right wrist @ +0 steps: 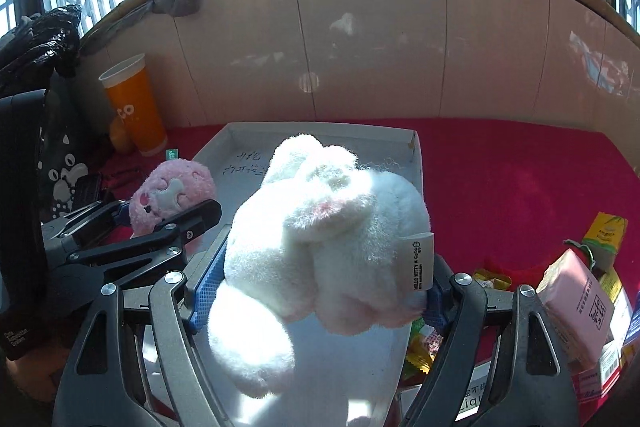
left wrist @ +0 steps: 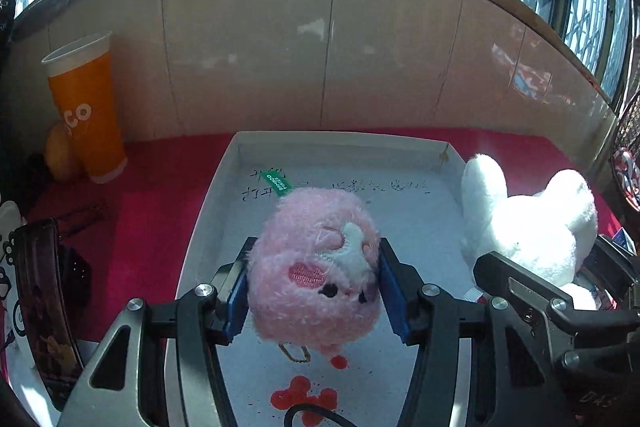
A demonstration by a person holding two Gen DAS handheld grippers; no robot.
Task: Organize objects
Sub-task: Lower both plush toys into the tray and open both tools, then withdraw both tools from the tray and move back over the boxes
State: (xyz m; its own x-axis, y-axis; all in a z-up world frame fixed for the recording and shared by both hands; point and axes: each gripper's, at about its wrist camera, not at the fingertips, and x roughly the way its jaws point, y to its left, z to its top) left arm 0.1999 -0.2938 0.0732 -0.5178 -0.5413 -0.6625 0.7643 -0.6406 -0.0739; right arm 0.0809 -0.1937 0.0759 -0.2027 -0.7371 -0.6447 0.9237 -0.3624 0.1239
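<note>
Red cloth [right wrist: 500, 179] covers the table under a shallow white tray [left wrist: 216, 195]. Above the tray, the right gripper [right wrist: 320, 291] squeezes a white plush rabbit [right wrist: 320, 235], and the left gripper [left wrist: 314, 291] brackets a pink plush toy [left wrist: 316, 267], pads at its flanks; both toys look light, soft and best gripped mid-body. Orange cup [left wrist: 92, 115] and snack packets [right wrist: 576, 307] stand clear
</note>
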